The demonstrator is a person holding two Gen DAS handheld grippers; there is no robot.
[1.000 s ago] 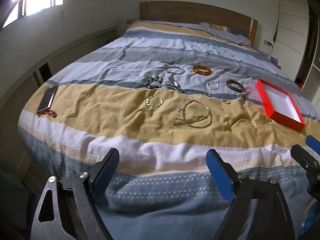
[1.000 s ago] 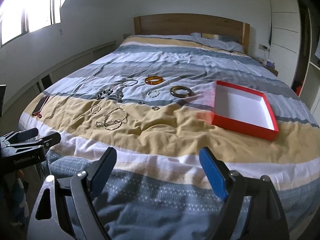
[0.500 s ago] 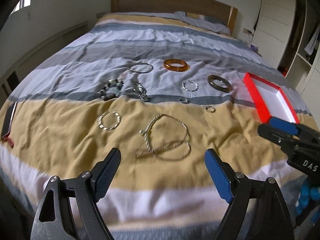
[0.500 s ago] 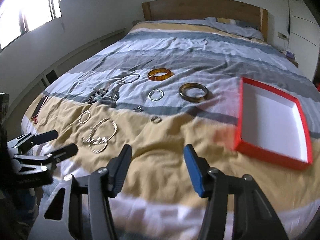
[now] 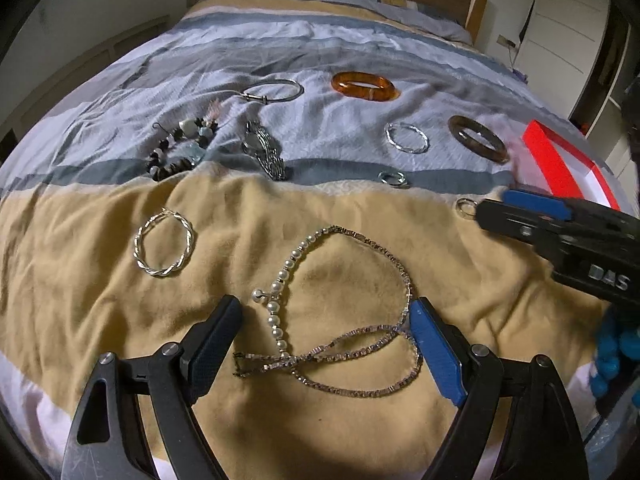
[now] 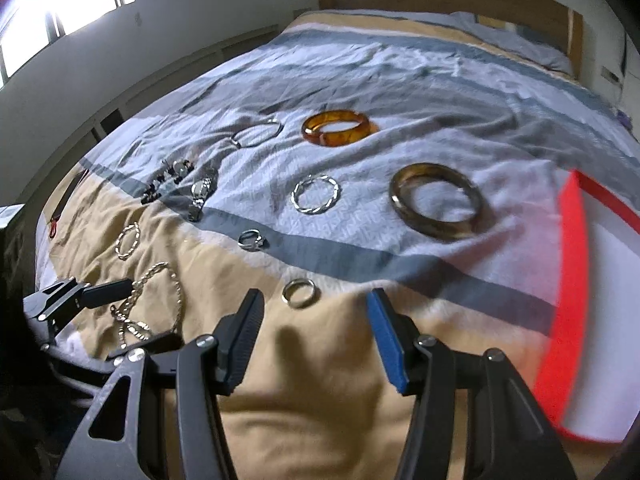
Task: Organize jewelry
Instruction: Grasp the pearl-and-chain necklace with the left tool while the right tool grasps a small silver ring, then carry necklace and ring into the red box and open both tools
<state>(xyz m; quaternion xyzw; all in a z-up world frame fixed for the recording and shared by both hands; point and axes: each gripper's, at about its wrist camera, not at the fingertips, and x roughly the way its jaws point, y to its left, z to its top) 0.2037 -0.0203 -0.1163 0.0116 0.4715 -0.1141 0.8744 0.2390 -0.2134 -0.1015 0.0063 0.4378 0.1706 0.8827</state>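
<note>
a pearl-and-chain necklace (image 5: 344,316) lay looped on the yellow band of a striped bedspread (image 6: 360,64). the left gripper (image 5: 326,332) tilted down over it, jaws wide, straddling the loops without pressing them. the right gripper (image 6: 316,320) angled down just short of a plain silver ring (image 6: 300,293) — its jaws had just been closing, half-narrowed, nothing between them. bangles lay beyond, a red box (image 6: 568,280) at right.

Daylight glares from the window (image 6: 60,4) at ten o'clock; fisheye bends the edges, and the red box (image 6: 568,300) blurs at three.
</note>
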